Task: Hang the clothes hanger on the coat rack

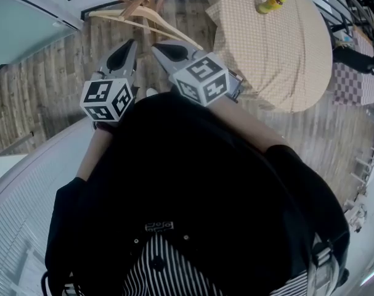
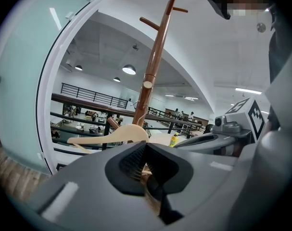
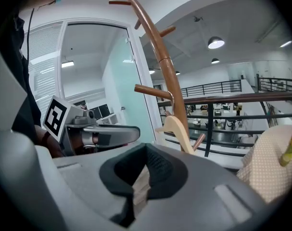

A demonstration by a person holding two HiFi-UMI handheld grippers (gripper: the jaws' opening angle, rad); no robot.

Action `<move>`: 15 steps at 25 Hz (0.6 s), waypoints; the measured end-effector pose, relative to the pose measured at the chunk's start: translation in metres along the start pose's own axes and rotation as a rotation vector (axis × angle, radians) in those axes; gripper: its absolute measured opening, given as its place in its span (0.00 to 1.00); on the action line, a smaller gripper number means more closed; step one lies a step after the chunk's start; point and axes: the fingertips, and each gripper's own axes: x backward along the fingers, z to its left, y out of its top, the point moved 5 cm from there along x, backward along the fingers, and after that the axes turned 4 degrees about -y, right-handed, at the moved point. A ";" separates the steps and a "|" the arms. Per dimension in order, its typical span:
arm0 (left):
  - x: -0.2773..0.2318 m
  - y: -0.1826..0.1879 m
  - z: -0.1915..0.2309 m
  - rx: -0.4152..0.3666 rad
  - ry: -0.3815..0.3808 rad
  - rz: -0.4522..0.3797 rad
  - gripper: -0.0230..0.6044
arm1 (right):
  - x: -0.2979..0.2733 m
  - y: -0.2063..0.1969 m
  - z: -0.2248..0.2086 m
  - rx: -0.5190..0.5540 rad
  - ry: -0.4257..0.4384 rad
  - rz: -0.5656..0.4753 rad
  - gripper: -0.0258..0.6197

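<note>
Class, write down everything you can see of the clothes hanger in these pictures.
The hanger looks like pale, smooth wood, with curved shoulders and, in the head view, a thin lower bar. Its slim metal hook sits over a low peg of the brown wooden coat rack, so it hangs close beside the trunk. Nothing else touches it.

Grey left gripper (image 1: 131, 44) and right gripper (image 1: 157, 48) bear black-white marker cubes (image 1: 106, 100); black top (image 1: 193, 177), perhaps striped trousers (image 1: 168, 270).
</note>
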 end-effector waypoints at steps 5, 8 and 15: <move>0.003 0.001 0.001 -0.016 -0.002 -0.002 0.04 | -0.004 -0.002 0.004 0.007 0.004 0.008 0.04; 0.004 0.002 0.001 -0.032 0.001 0.000 0.04 | -0.005 0.000 0.005 0.004 0.005 0.007 0.04; 0.000 0.003 0.004 -0.044 -0.001 0.006 0.04 | -0.007 0.002 -0.001 -0.001 -0.010 0.006 0.04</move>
